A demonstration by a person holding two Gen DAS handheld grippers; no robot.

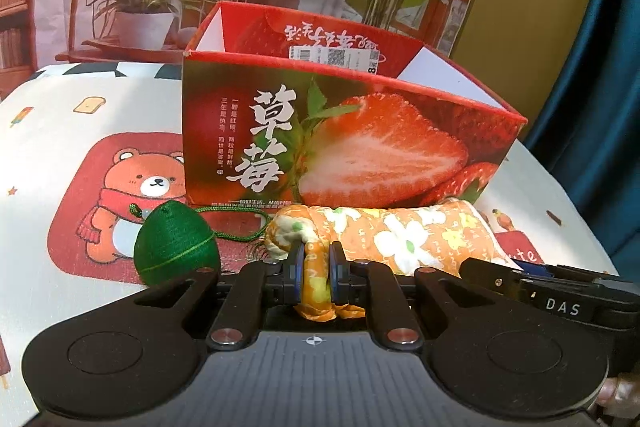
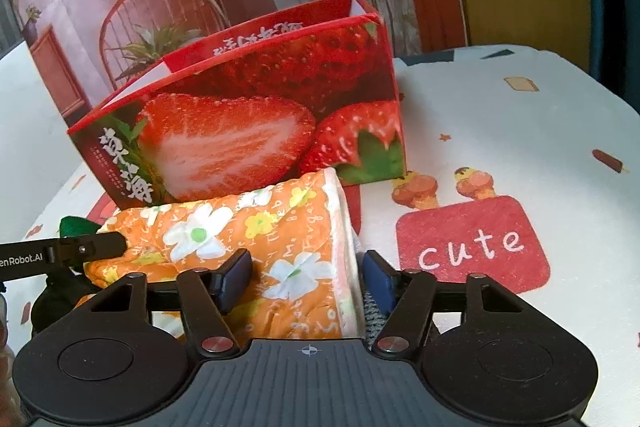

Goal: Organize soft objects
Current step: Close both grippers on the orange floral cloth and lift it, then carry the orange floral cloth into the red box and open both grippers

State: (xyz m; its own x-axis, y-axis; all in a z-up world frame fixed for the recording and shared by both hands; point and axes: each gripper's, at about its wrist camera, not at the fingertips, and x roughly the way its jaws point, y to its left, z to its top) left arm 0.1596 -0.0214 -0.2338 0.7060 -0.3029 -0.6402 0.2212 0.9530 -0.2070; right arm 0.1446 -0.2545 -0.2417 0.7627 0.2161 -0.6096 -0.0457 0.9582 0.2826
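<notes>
On the left of the left wrist view, a green egg-shaped pouch [image 1: 178, 242] sits on the cartoon-printed tablecloth [image 1: 48, 147], over the picture of a bear in a red scarf. Its green cord [image 1: 236, 223] trails right toward the knotted end of an orange flowered cloth roll [image 1: 404, 235]. The roll lies lengthwise along the near wall of an open strawberry box [image 1: 344, 139], close against it. The left gripper [image 1: 317, 269] is clamped on a bunched strip of the roll's fabric at its left end, the blue pads pressing the cloth from both sides. To the right of it, the black body of the other tool enters the view beside the roll.

In the right wrist view, the box [image 2: 240, 131] stands at the far left-centre with the roll [image 2: 248, 239] in front of it, its pale-edged open end pointing right. The right gripper [image 2: 308, 277] has its jaws apart, straddling that right end: the left pad rests over the flowered fabric, the right pad just outside the pale rim. Whether the pads touch the cloth is unclear. Farther right, the tablecloth [image 2: 540, 115] shows a red patch reading "cute" [image 2: 472, 247].
</notes>
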